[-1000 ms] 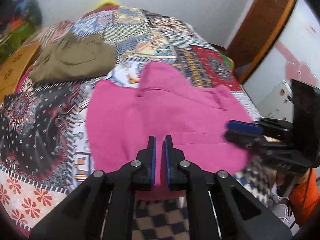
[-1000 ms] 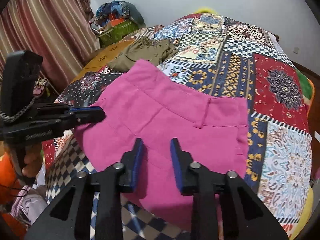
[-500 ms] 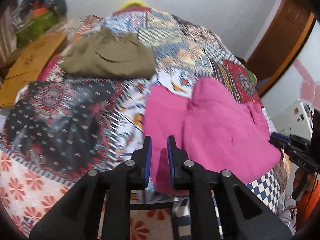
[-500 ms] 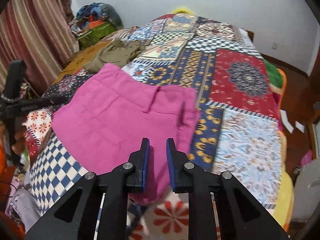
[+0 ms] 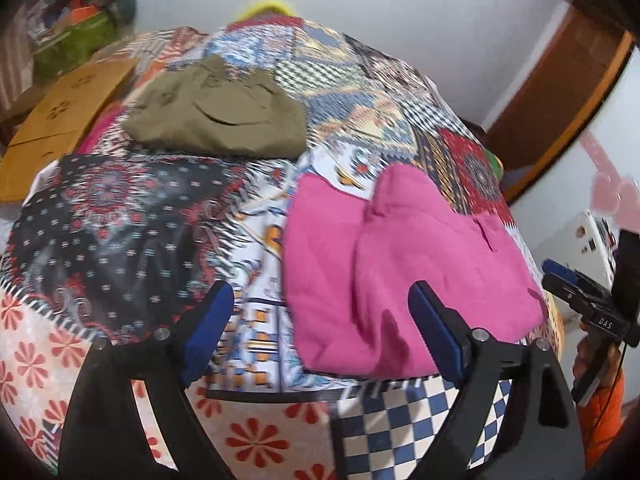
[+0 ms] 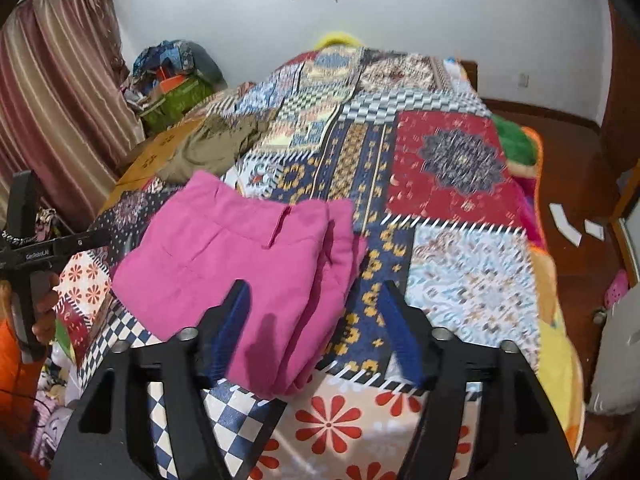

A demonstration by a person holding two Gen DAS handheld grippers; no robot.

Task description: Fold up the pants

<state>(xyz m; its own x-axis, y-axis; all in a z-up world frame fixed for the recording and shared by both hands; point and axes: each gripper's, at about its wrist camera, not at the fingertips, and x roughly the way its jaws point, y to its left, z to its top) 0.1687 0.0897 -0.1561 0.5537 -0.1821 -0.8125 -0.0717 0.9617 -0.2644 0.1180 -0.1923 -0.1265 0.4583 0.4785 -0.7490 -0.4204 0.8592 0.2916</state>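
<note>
1. Pink pants, folded into a compact bundle, lie at the near edge of the patchwork bedspread; the waistband end points toward the far side, so the long axis runs away from both tools.
2. Left gripper: jaws spread wide, holding nothing; the bundle sits just ahead and to its right, overlapping its right finger in view.
3. Right gripper: jaws likewise wide apart and empty; the bundle lies ahead and to its left. Neither is clearly nearer.
4. Olive garment: folded, well beyond the pants.
5. Cardboard: at the bed's left edge.
</note>
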